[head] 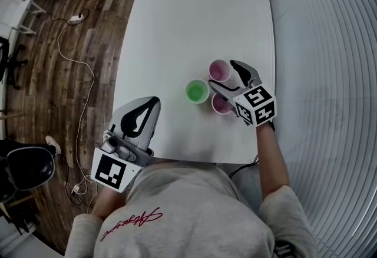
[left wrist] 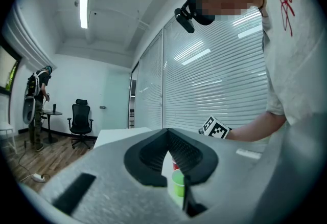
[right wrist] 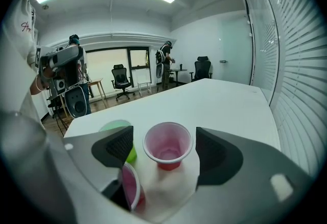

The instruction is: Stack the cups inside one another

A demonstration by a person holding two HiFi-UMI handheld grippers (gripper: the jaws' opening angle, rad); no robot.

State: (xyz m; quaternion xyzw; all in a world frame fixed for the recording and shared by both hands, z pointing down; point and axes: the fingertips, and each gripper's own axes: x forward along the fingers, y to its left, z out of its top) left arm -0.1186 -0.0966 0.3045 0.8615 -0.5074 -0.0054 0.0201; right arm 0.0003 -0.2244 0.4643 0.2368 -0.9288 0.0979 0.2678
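While left claw (left wrist: 167,138) sits shut, right claw (right wrist: 163,141) open near cups (head: 219,69).

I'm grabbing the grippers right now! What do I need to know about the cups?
Left gripper: jaws shut, empty, resting by the near edge of the table.
Right gripper: jaws open on either side of the far pink cup, not pressing on it.
Cups: the far pink cup, the green cup and the near pink cup all stand upright, close together but apart.
Done: nothing is stacked yet.
Left: close on the far pink cup, lift it and drop it into another cup. Then nest the last one.
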